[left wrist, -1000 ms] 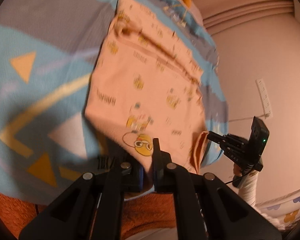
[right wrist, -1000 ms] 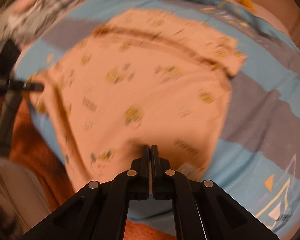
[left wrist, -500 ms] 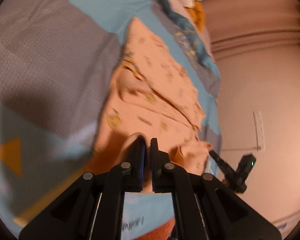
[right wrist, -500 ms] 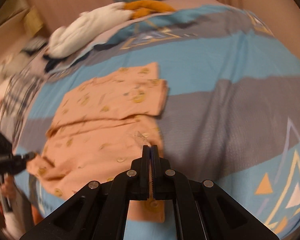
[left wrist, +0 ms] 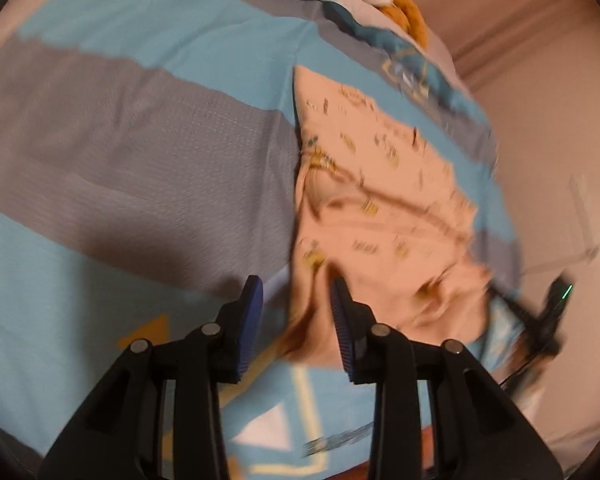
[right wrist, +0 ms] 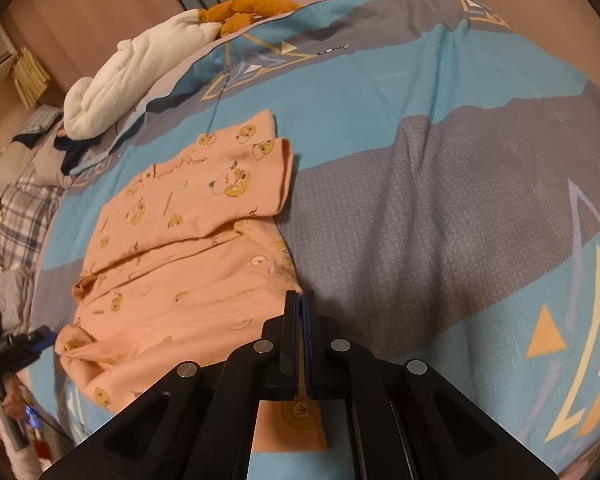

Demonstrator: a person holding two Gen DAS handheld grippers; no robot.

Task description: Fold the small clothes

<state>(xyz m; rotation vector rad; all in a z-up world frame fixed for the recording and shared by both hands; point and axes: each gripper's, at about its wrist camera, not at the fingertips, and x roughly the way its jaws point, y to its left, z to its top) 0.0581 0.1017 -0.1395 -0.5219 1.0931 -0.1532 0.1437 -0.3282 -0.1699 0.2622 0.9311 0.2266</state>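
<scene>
A small peach garment with yellow cartoon prints (right wrist: 188,248) lies on the blue and grey bedspread (right wrist: 440,184), one part folded over itself. In the left wrist view it (left wrist: 380,208) lies right of centre, blurred by motion. My left gripper (left wrist: 296,292) is open and empty, its right finger at the garment's near edge. My right gripper (right wrist: 301,300) is shut on the garment's near right edge; peach cloth shows under the fingers. The left gripper also shows at the left edge of the right wrist view (right wrist: 40,338).
A white rolled blanket (right wrist: 140,76) and an orange cloth (right wrist: 248,10) lie at the far end of the bed. Plaid and grey clothes (right wrist: 24,216) are piled at the left. A pink wall (left wrist: 548,128) runs along the bed's side.
My left gripper has opened and let go of the garment. The garment's near half was carried over and laid down. My right gripper stays shut on the cloth edge.
</scene>
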